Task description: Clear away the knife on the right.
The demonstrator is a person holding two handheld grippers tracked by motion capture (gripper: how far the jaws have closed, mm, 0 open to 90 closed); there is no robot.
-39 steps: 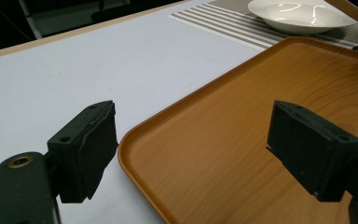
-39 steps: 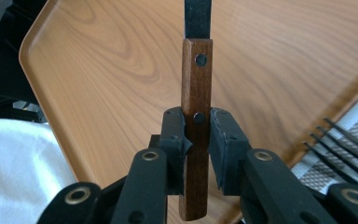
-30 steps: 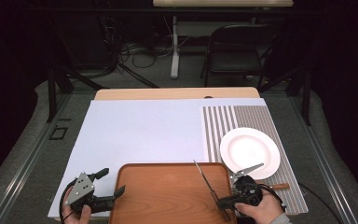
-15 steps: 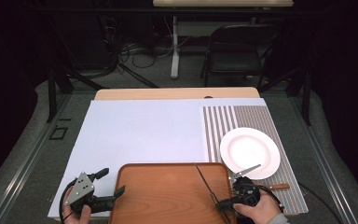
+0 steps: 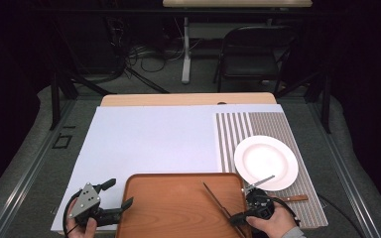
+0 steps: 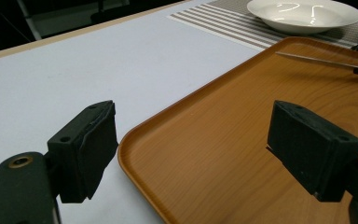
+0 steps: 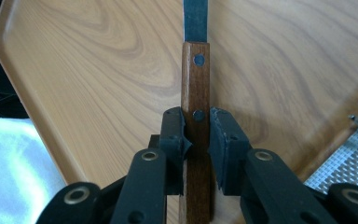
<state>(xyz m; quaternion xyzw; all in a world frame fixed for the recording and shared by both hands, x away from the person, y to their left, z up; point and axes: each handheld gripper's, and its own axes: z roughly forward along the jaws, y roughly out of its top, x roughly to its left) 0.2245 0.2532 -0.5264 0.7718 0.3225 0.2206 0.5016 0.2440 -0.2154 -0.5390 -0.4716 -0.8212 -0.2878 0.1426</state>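
While right gripper (image 7: 196, 135) clamps knife (image 7: 196, 79) handle, blade tip cut off; left gripper (image 6: 191, 149) gapes, empty.

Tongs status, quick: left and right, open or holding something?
Left tongs: open, empty, beside the tray.
Right tongs: shut on the knife handle.

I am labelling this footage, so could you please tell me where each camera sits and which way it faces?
High view: above the person's side, facing forward and down on the brown wooden tray; both hands show.
Left gripper view: rides the left claw, open over the tray's corner.
Right gripper view: rides the right claw, shut on the wooden-handled knife.
All three share the tray and knife.
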